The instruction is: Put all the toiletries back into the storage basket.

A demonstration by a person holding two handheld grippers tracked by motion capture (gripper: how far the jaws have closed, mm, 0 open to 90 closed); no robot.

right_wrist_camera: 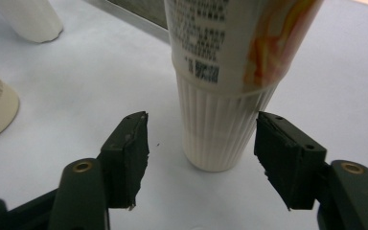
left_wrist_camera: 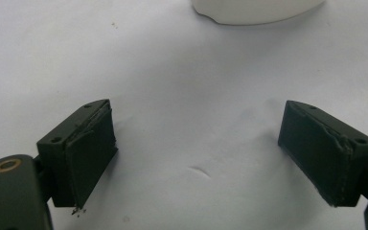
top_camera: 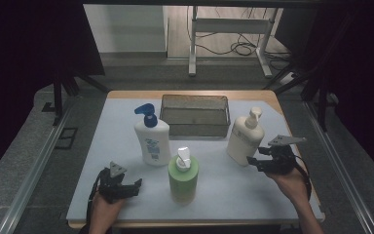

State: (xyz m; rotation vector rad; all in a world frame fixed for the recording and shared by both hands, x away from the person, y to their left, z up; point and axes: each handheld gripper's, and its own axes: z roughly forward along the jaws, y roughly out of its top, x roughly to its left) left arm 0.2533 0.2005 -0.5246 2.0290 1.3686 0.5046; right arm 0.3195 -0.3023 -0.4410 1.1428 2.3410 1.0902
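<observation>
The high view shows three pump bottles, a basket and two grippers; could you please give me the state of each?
Cream pump bottle: upright, not gripped.
Blue-capped white pump bottle: upright.
Green pump bottle: upright.
Wire basket: empty.
Right gripper: open, beside the cream bottle's base.
Left gripper: open, empty.

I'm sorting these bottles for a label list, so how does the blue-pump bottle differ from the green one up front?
The white bottle with the blue pump stands farther back, near the wire basket; the green bottle stands nearest the person. The first has a white body with a blue label, the second a plain green body. The first's pump is blue, the second's white. Both stand upright on the white table cover, untouched by either gripper.
</observation>
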